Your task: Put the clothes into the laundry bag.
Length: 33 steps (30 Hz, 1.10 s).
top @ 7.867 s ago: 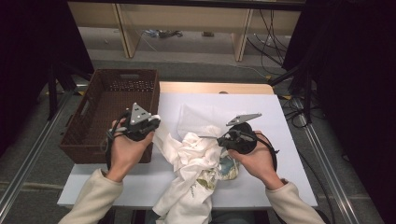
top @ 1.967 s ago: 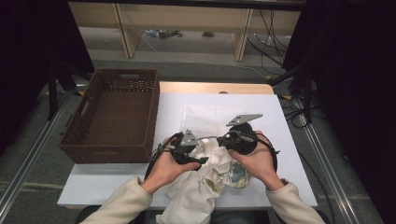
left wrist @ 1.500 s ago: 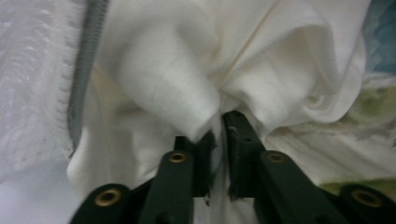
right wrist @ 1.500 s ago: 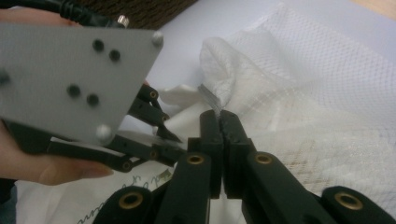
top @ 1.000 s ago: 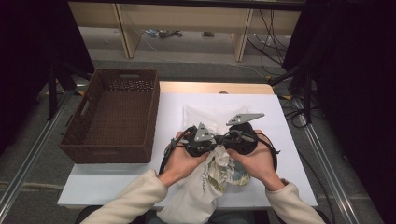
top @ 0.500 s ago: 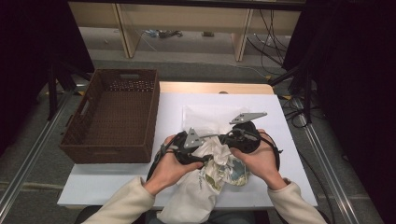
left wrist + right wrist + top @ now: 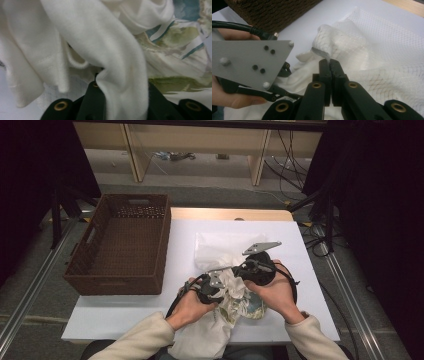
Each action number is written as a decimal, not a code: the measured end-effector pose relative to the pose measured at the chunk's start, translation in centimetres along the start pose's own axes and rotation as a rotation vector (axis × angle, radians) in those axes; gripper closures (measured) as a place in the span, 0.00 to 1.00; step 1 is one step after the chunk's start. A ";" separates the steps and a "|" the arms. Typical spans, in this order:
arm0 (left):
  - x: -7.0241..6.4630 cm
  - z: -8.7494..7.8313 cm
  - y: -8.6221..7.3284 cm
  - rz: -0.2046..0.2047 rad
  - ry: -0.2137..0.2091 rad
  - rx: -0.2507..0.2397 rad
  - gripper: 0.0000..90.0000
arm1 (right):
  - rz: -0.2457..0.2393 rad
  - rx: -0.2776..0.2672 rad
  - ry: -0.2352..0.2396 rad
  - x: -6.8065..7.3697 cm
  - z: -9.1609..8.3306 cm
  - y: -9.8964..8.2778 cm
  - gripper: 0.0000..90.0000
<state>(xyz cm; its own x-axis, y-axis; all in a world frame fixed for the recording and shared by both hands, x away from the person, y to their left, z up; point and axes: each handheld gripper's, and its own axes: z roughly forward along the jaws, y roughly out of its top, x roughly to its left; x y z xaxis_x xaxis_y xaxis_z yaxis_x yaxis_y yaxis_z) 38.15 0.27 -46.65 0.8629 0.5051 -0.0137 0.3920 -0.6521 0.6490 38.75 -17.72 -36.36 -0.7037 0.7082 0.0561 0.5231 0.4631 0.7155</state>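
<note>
A crumpled white garment (image 7: 227, 295) with a green and blue print lies at the table's front and hangs over the edge. Behind it lies a white mesh bag (image 7: 220, 245). My left gripper (image 7: 219, 290) is down in the garment. Its jaws have just been closing, and a thick fold of the white garment (image 7: 120, 75) runs between them (image 7: 122, 86), pinched. My right gripper (image 7: 250, 270) sits just to the right, shut on the rim of the mesh bag (image 7: 362, 55), which rises from its closed tips (image 7: 329, 61).
An empty brown wicker basket (image 7: 120, 245) stands on the left of the white table (image 7: 125, 315). In the right gripper view, the left gripper's grey plate (image 7: 249, 62) and a hand are close on the left. Wooden legs and cables lie on the floor behind.
My left gripper has dropped from beside the right gripper toward the table's front and taken a fold of the garment. The right gripper has kept still on the mesh.
</note>
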 end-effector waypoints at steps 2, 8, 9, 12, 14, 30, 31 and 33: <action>-0.1 -0.8 0.3 0.003 0.009 -0.031 0.94 | 0.008 -0.002 0.000 0.0 -0.1 0.0 1.00; -0.6 -4.2 1.9 -0.019 0.019 -0.179 0.95 | 0.026 -0.013 0.006 0.6 -0.4 0.2 1.00; -0.6 -4.7 2.2 -0.018 0.027 -0.205 0.95 | 0.015 -0.014 0.002 0.6 -0.5 0.3 1.00; -0.4 -6.1 3.0 -0.003 0.081 -0.250 0.95 | -0.002 -0.013 0.009 0.7 -0.8 0.4 1.00; -0.1 -6.4 3.5 0.005 0.083 -0.271 0.95 | 0.000 -0.019 0.026 0.8 -0.9 0.5 1.00; 2.1 -2.4 3.2 -0.001 0.124 -0.231 0.60 | -0.026 -0.019 0.036 0.0 -0.3 0.2 1.00; 2.0 -2.8 3.1 -0.004 0.121 -0.227 0.52 | 0.003 -0.015 0.034 -0.1 -0.5 0.2 1.00; 1.5 -3.8 2.7 0.002 0.124 -0.226 0.44 | 0.044 -0.006 0.019 -0.1 -0.7 0.2 1.00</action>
<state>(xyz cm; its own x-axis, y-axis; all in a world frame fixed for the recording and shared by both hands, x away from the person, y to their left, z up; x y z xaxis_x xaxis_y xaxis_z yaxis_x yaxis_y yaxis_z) 39.31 1.47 -42.02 0.8126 0.5783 0.0720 0.2968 -0.5170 0.8029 38.60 -18.07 -35.79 -0.6895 0.7172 0.1008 0.5507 0.4288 0.7162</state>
